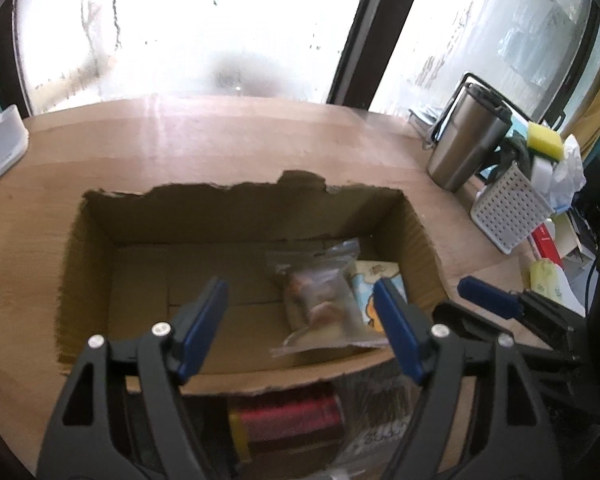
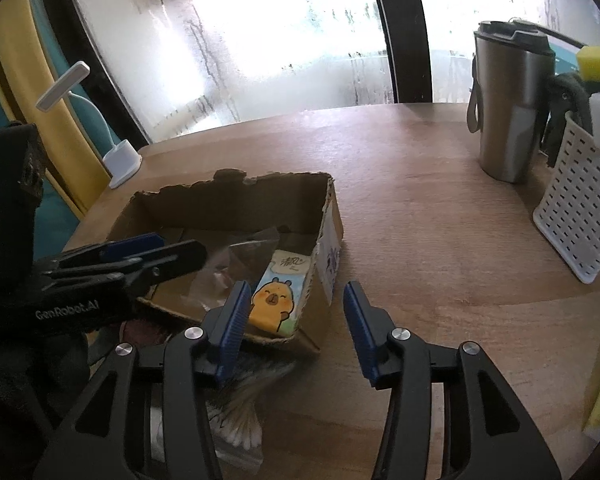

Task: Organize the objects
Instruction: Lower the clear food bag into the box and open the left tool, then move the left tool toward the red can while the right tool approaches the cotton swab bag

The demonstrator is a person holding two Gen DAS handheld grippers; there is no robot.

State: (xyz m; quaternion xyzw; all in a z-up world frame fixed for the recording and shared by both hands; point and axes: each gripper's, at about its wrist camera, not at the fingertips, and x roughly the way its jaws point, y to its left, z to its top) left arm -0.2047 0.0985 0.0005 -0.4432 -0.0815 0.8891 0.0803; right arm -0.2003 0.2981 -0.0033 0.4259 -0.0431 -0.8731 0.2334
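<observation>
Brown torn-edged cardboard box [image 1: 228,216], frame centre, holds a clear plastic packet [image 1: 324,300]. Left gripper [image 1: 300,320] and right gripper [image 2: 296,316] both part-open, empty; withdraw clear of rim.

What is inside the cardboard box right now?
Inside the cardboard box: a clear plastic packet and a small carton with a yellow cartoon animal. The packet overlaps part of the carton; nothing under them is visible.

The cardboard box [image 1: 236,208] is matt brown with rough, torn rims; inside lie a clear glossy plastic packet [image 1: 320,304] and a printed paper carton [image 2: 280,292]. The table [image 2: 420,220] is smooth wood with a soft sheen; the tumbler [image 2: 508,108] is brushed metal; the basket [image 2: 580,208] is white perforated plastic.
</observation>
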